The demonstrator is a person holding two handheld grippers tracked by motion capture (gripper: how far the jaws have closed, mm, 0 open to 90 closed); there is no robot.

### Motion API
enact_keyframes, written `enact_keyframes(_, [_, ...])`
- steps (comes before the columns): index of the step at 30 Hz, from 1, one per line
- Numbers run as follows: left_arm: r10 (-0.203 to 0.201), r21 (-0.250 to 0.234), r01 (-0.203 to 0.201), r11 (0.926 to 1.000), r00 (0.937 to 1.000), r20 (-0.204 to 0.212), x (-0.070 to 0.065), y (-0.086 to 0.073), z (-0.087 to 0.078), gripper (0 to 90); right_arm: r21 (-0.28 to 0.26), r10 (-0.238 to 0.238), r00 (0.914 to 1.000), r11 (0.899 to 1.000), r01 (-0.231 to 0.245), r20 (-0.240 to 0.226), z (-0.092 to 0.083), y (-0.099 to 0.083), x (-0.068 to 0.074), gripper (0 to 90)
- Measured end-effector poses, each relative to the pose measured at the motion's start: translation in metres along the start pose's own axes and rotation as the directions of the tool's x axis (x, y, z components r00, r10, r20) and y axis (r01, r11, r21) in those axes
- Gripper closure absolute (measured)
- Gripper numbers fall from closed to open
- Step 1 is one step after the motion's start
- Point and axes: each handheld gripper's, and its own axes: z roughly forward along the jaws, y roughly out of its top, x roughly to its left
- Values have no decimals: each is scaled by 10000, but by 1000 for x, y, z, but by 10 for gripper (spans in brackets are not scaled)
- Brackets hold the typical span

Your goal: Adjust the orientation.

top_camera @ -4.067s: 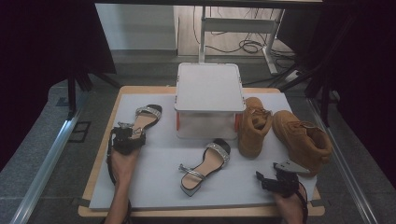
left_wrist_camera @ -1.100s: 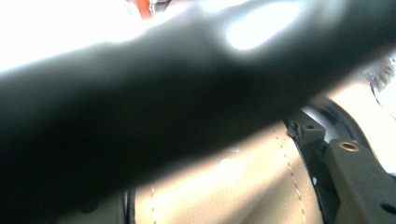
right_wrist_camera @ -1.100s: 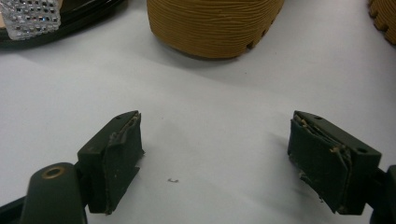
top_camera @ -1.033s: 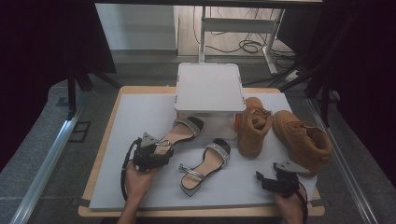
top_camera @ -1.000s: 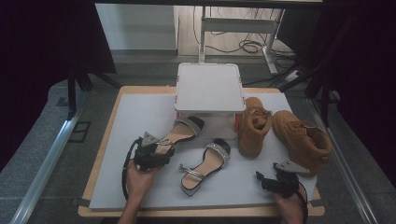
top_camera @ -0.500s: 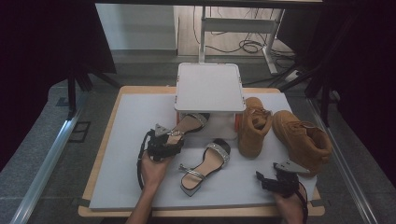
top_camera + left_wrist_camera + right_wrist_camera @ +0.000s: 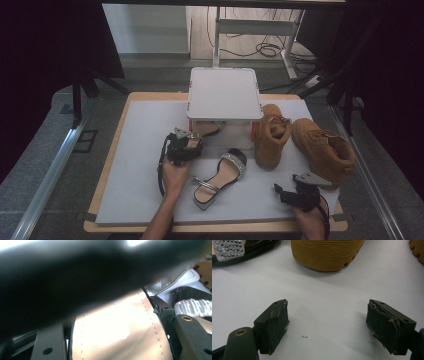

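Observation:
A silver-strapped sandal (image 7: 206,129) with a tan insole (image 7: 117,322) is held above the mat, its toe by the front of the white box (image 7: 224,94). My left gripper (image 7: 191,141) is shut on this sandal, a black jaw on each side of the sole in the left gripper view. The matching sandal (image 7: 220,180) lies flat on the white mat (image 7: 135,170) just right of that hand. My right gripper (image 7: 279,190) rests near the mat's front right. In the right gripper view, the right gripper (image 7: 327,325) is open over bare mat.
Two tan boots (image 7: 272,135) (image 7: 324,150) stand right of the box; one ribbed sole (image 7: 327,253) sits ahead of my right jaws. The wooden table edge (image 7: 107,165) frames the mat. A dark floor and rails lie around the table.
My left gripper has carried its sandal from the mat's left side to the right, up to the front of the white box. The right gripper has stayed still.

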Motion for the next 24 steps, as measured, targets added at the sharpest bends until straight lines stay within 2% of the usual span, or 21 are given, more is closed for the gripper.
enact_keyframes(4, [39,29,-39,10000,9999,-148,-3,5,9,391,2,-4,10000,10000,4,-4,0,0,0,179])
enact_keyframes(15, [-207,165,217,9996,9981,-573,-6,12,32,390,3,-4,10000,10000,4,-10,0,0,0,179])
enact_keyframes(24, [-380,187,398,9990,9955,-868,-4,13,44,390,-2,0,10000,10000,0,-12,0,0,0,179])
